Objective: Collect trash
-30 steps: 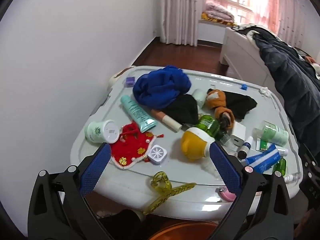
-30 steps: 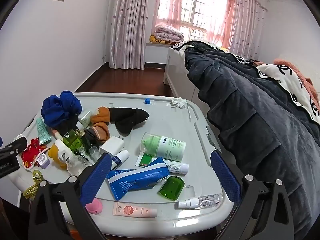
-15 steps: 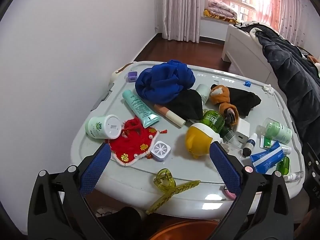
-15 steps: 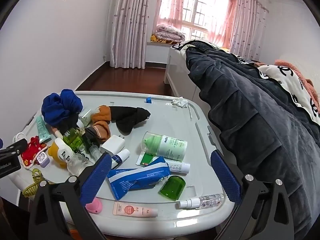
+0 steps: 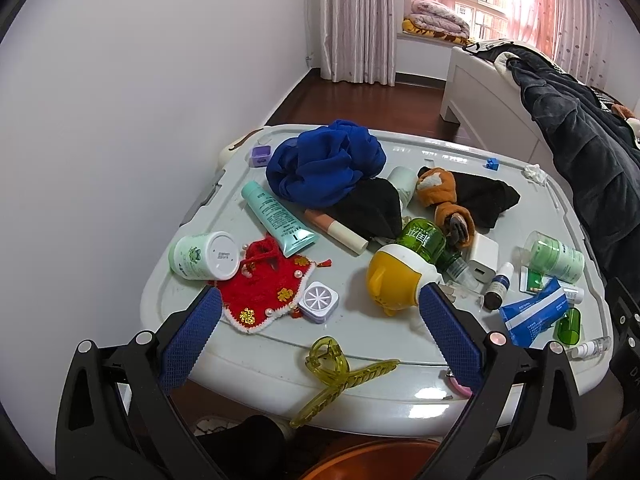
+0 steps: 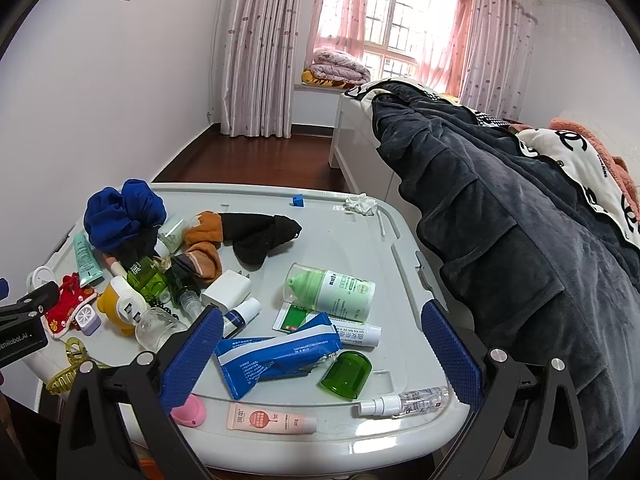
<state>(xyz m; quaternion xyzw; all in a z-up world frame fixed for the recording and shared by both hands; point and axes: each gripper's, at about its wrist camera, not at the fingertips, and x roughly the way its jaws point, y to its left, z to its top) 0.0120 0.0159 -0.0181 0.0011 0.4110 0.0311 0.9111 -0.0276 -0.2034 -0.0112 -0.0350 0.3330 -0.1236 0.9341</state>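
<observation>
Both my left gripper point(image 5: 320, 312) and right gripper point(image 6: 322, 340) gape wide, empty, over the grey bin lid point(image 6: 360, 240). Nearest on that lid lies a crumpled blue packet point(image 6: 276, 354); at its far edge sits a white tissue wad point(image 6: 361, 203).

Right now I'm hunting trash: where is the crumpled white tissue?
The crumpled white tissue lies at the lid's far right corner, beside the small blue block.
</observation>
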